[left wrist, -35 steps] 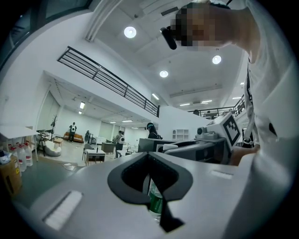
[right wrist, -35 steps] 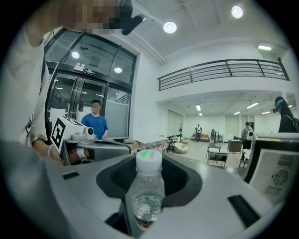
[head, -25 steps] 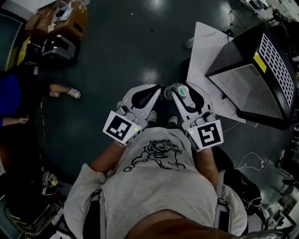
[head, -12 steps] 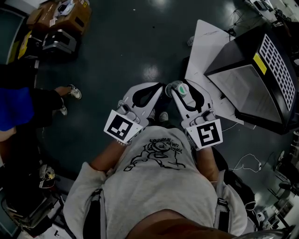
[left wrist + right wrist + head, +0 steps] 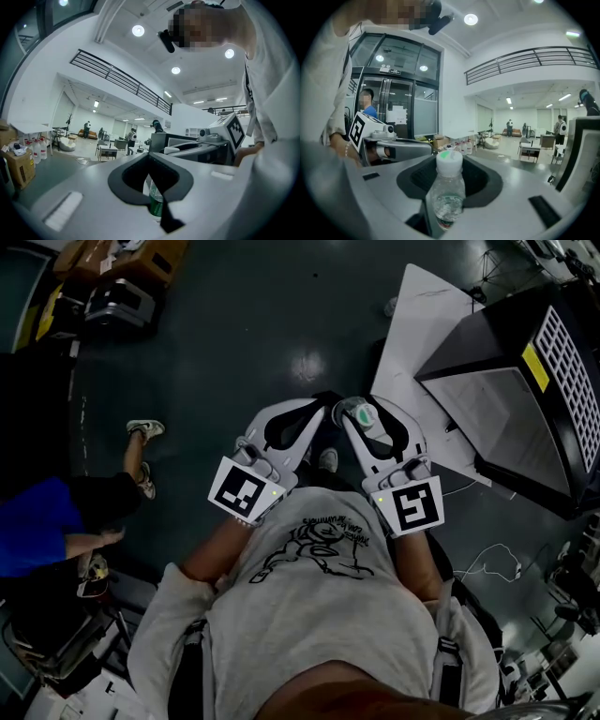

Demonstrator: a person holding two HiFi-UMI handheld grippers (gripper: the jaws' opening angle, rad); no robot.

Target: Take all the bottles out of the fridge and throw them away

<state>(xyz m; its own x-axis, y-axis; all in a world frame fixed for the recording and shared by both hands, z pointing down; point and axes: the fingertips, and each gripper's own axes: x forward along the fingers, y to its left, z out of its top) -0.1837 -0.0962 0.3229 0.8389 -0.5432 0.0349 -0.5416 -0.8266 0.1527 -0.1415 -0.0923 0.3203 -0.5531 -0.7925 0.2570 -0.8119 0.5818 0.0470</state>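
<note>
Bystander (image 5: 42,531) moved nearer on the left; my left tongs (image 5: 321,411) are closed on nothing, right tongs (image 5: 349,416) clamp a bottle (image 5: 447,194).

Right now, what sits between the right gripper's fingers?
A clear plastic bottle with a white cap, held by the right gripper; the right gripper view shows it plainly.

Cardboard boxes (image 5: 155,257) at upper left, blue-clad bystander (image 5: 37,540) at left, dark glossy floor (image 5: 234,334)

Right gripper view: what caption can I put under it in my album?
The right gripper holds a clear bottle with a white cap, upright between its jaws.
</note>
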